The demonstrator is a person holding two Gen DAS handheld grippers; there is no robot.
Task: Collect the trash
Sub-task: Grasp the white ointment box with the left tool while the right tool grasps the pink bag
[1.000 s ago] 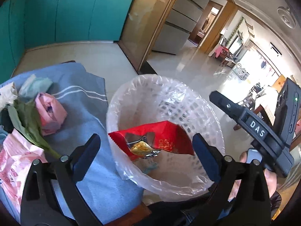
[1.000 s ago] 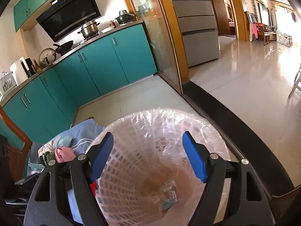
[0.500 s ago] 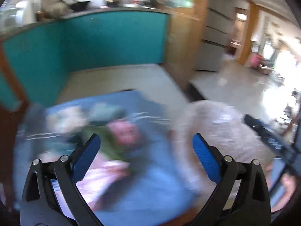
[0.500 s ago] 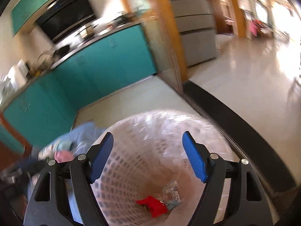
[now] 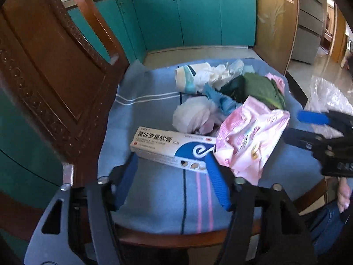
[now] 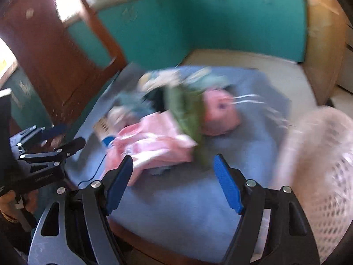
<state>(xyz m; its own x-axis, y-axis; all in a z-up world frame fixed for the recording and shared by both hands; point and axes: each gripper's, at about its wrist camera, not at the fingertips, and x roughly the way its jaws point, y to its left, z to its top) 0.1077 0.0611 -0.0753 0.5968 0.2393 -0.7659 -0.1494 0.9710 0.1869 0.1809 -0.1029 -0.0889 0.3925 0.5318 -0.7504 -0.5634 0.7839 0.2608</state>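
Carton (image 5: 172,149) lies crosswise, blue end rightward, between the closing left tool (image 5: 171,165); right tool (image 6: 173,164) open, empty

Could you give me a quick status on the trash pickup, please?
Left gripper closing around the ointment box, not yet pinched. Right gripper open, empty. Pink wrapper overlaps the box's end.
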